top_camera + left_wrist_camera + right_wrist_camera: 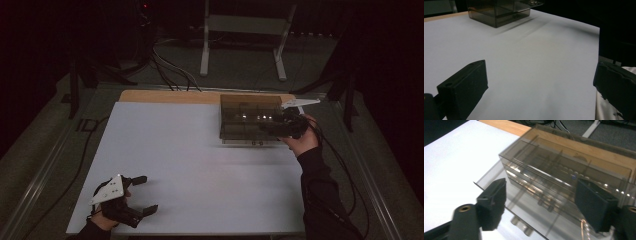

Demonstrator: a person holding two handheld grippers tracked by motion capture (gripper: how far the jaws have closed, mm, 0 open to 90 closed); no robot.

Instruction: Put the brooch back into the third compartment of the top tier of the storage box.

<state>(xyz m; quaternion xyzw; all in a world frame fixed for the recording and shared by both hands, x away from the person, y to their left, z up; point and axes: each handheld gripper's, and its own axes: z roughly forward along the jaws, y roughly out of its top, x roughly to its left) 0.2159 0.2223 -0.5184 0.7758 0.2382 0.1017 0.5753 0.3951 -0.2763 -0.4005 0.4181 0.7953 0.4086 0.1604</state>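
Sitting on white board (165, 165): smoky box (247, 120), contents unclear.

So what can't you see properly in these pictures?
- What is inside the smoky plastic organizer box: in the high view the dark tinted walls, dim light and the right tongs in front hide it.
- The box's far end: cut off by the right gripper view's edge.
- The box's top: cut off by the left gripper view's upper edge.
- The small fittings under the box lid: blurred in the right gripper view.
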